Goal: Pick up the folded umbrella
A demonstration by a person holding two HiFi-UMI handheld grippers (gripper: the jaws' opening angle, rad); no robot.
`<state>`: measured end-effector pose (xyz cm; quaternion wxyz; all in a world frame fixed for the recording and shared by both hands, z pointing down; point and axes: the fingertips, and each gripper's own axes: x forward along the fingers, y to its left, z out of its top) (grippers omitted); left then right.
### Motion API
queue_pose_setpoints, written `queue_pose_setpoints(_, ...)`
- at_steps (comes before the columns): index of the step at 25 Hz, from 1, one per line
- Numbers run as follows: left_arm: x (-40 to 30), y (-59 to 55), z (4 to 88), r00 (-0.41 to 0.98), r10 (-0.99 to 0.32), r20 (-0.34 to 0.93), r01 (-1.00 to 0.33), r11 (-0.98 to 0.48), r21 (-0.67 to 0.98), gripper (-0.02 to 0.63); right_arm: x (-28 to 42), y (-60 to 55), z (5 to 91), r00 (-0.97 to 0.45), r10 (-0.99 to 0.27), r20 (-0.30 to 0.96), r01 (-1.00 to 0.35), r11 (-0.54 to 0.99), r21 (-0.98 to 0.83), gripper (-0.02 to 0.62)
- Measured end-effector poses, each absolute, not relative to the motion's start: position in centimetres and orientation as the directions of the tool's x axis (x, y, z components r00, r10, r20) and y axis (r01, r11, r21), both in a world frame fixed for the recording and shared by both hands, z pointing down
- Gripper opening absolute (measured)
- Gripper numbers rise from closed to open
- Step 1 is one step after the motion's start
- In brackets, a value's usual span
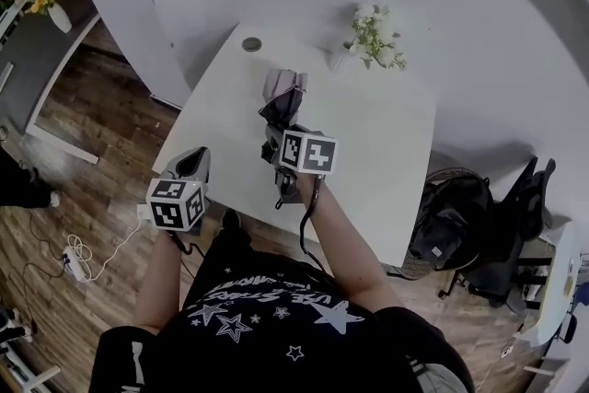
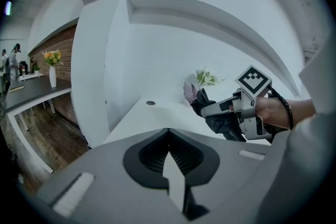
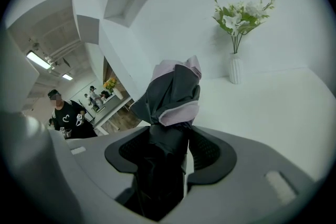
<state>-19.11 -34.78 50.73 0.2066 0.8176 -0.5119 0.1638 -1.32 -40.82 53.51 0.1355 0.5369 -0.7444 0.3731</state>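
Above the white table (image 1: 386, 138), the right gripper (image 3: 167, 149) clamps the folded umbrella (image 3: 174, 93).

one umbrella (image 1: 285, 98), two grippers (image 1: 195, 161) (image 1: 274, 132), one white table (image 1: 386, 143), two flower vases (image 1: 339, 58) (image 1: 59, 17).

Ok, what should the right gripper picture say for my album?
The right claw grips a folded umbrella, with a vase of flowers behind.

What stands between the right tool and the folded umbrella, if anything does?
Nothing visible does. The right tool grips the folded umbrella directly, over the white table; the flower vase stands apart behind it.
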Motion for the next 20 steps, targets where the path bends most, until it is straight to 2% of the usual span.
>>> queue_pose_setpoints(20, -12.8, -19.7, 50.4, 0.315, -0.835, 0.452, -0.949, -0.274, 0.156, 0.0, 3.9, -27.1, 52.3, -0.506, -0.64, 0.578, -0.86, 0.321, -0.398, 0.247)
